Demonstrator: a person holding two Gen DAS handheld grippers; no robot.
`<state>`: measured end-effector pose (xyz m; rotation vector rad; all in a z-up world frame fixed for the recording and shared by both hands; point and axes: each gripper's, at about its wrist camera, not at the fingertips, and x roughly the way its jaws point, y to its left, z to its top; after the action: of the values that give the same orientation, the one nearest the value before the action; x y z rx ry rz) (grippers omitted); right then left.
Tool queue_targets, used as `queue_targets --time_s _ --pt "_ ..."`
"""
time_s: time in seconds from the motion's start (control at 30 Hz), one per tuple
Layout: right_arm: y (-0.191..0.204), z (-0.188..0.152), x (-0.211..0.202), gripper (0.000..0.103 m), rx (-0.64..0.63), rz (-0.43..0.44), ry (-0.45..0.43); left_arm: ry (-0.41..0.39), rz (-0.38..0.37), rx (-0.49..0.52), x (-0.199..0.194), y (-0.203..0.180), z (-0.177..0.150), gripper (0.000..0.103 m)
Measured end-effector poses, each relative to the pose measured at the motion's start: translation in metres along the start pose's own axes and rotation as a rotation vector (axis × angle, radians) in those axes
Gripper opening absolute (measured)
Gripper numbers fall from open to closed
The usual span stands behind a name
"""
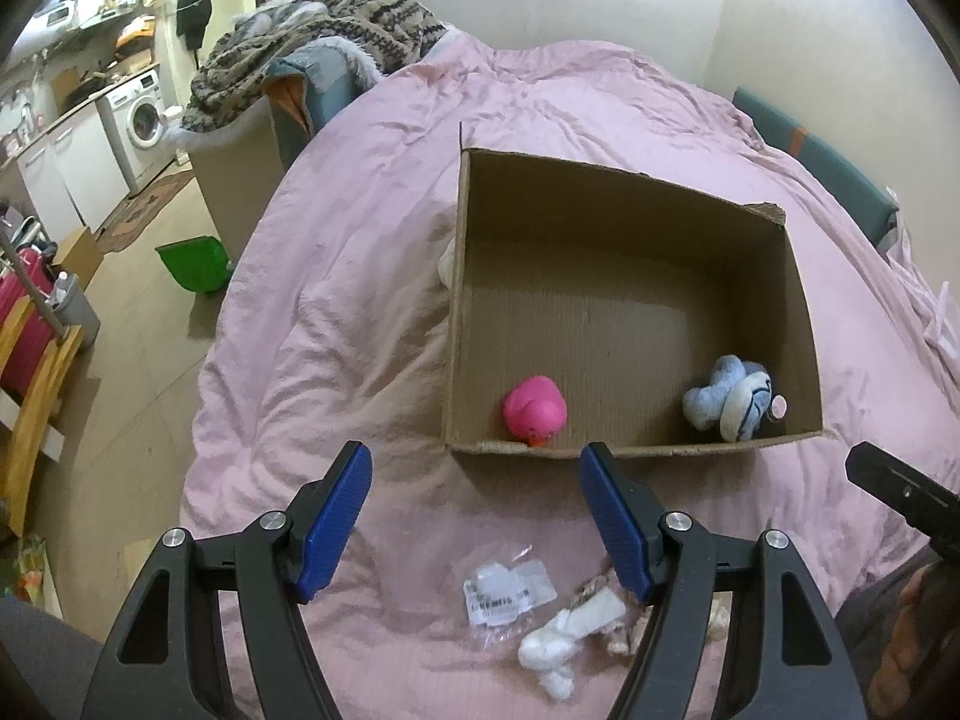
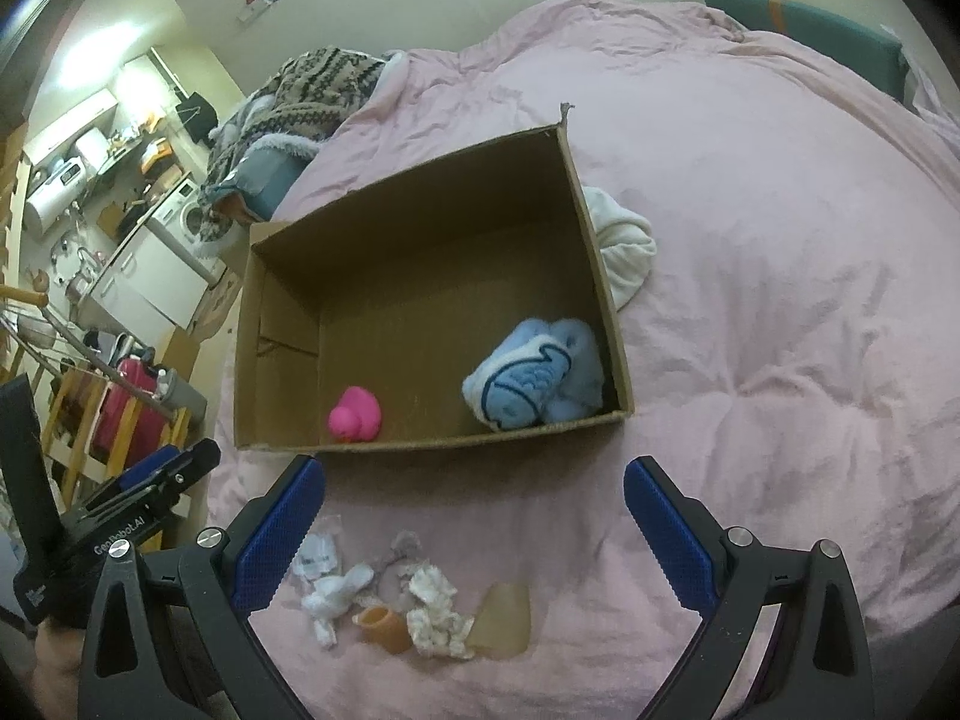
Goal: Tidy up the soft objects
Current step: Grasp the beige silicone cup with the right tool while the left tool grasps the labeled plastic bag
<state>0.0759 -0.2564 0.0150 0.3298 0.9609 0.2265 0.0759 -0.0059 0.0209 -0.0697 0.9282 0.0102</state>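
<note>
I hold both grippers, left point(image 1: 474, 474) and right point(image 2: 474, 489), fingers apart and empty, just short of the cardboard box point(image 2: 420, 447).

A pink rubber duck point(image 2: 355, 415) is sitting in the near left corner of the open cardboard box point(image 2: 420, 192) on the bed, a blue plush toy point(image 2: 534, 384) is lying in its near right corner, and small white soft pieces point(image 2: 333, 597) are lying nearer on the pink cover.

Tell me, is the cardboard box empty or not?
Not empty: the cardboard box holds a pink duck and a blue plush toy near its front wall.
</note>
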Motion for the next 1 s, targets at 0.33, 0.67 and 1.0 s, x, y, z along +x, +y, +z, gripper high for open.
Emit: queue_targets --time_s 0.33,0.67,1.0 --pt "-0.005 -0.018 -0.002 0.103 0.016 -0.014 0.043 0.012 0.009 -0.031 -0.012 0.010 -0.010 0.069" --pt "-0.017 -0.022 0.004 0.103 0.067 -0.018 0.084 0.099 0.005 -0.054 -0.005 0.016 -0.029 0.069" --pt "-0.029 -0.023 0.017 0.103 0.149 0.037 0.144 0.144 0.043 -0.111 0.007 0.026 -0.032 0.069"
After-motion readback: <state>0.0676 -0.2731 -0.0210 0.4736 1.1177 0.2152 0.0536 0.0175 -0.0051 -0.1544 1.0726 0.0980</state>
